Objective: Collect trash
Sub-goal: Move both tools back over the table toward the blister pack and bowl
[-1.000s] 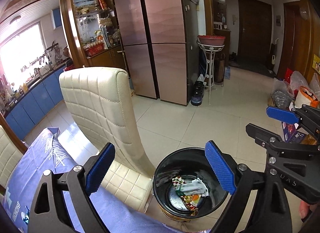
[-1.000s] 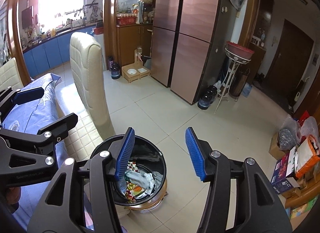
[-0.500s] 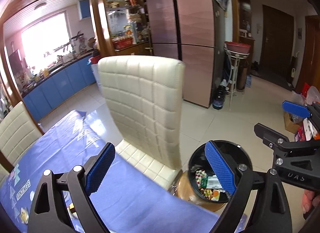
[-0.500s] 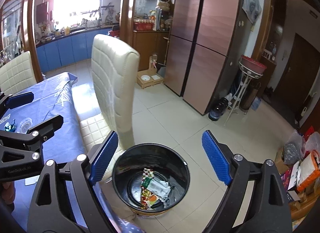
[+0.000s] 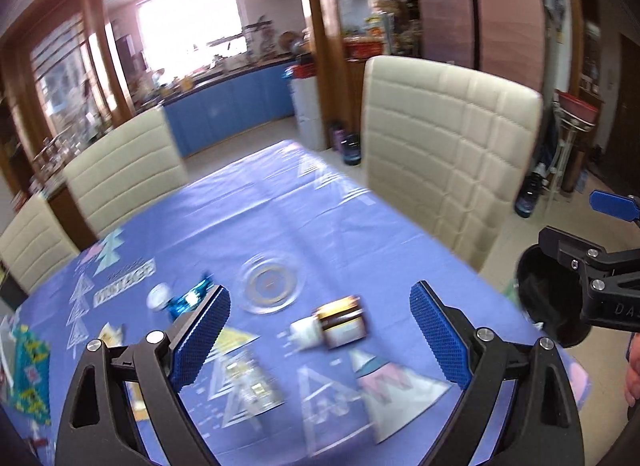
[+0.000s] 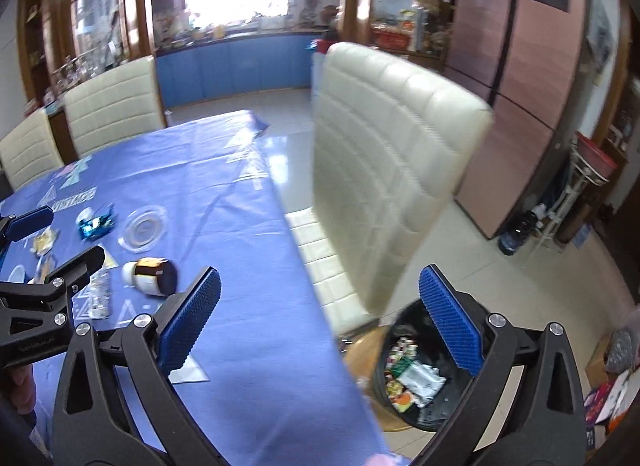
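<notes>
Both jaws wide, empty — jar [image 5: 340, 322] lying on table [image 5: 280, 217].

Empty left claw [image 5: 320, 332] above bottle [image 5: 334, 326]

Daylight enters through the kitchen window [image 5: 188, 21], which is overexposed to white with pink flare around it. Glare streaks the tablecloth [image 5: 280, 209] below the window. Motion blur smears both views, and fisheye curvature bends and darkens the edges far from the window.
</notes>
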Motion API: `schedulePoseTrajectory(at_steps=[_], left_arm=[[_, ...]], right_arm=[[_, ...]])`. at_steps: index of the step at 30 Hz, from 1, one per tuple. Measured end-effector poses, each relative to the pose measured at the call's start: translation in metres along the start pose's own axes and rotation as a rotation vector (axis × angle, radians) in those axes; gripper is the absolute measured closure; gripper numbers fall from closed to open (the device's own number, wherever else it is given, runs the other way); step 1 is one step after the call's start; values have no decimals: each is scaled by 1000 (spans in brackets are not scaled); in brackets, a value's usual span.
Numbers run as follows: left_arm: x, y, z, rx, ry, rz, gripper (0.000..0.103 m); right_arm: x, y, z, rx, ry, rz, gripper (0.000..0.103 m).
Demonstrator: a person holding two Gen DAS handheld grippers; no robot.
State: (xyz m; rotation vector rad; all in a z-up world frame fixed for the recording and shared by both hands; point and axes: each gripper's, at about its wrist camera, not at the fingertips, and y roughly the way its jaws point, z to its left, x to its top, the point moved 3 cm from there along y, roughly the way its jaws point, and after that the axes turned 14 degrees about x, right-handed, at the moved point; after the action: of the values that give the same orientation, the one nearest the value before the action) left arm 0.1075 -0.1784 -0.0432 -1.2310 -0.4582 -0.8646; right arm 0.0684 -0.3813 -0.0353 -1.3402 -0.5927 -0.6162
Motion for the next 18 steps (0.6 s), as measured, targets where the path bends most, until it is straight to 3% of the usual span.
schedulePoseTrajectory(at_steps=[11, 18], left_arm=[[-74, 28, 132, 212, -151, 143, 14], [-122, 34, 201, 326, -219, 220, 14]], right_arm=[[-2, 68, 129, 188, -153, 105, 4], [-15, 105, 197, 264, -231, 176, 4]])
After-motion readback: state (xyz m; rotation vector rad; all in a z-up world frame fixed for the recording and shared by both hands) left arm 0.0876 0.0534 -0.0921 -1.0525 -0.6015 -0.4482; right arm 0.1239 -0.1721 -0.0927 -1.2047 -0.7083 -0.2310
